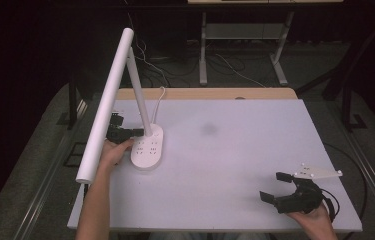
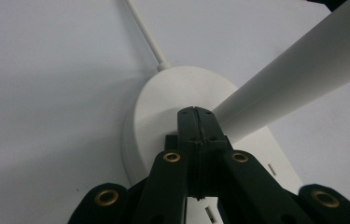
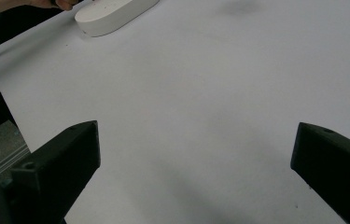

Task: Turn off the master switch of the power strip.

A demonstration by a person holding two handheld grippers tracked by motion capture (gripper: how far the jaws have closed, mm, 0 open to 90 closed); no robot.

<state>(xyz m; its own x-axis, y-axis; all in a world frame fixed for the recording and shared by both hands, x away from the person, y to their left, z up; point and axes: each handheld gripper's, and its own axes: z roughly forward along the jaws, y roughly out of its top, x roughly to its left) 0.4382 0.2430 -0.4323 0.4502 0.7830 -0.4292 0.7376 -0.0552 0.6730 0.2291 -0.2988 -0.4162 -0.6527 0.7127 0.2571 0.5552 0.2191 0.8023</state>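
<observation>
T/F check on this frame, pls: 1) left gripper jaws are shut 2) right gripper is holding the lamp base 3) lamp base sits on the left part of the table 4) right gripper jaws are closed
1) True: the left gripper has its jaws pressed together, at the foot of the lamp stem.
2) False: the right gripper holds nothing and is far from the lamp base.
3) True: the base sits on the left part of the table.
4) False: its jaws are spread wide.

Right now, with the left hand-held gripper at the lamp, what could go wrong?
The left hand-held gripper, jaws shut, presses at the foot of the lamp's stem; a hard push might tip or slide the lamp base. The long lamp head overhangs the table edge, so tipping could carry it off.
</observation>
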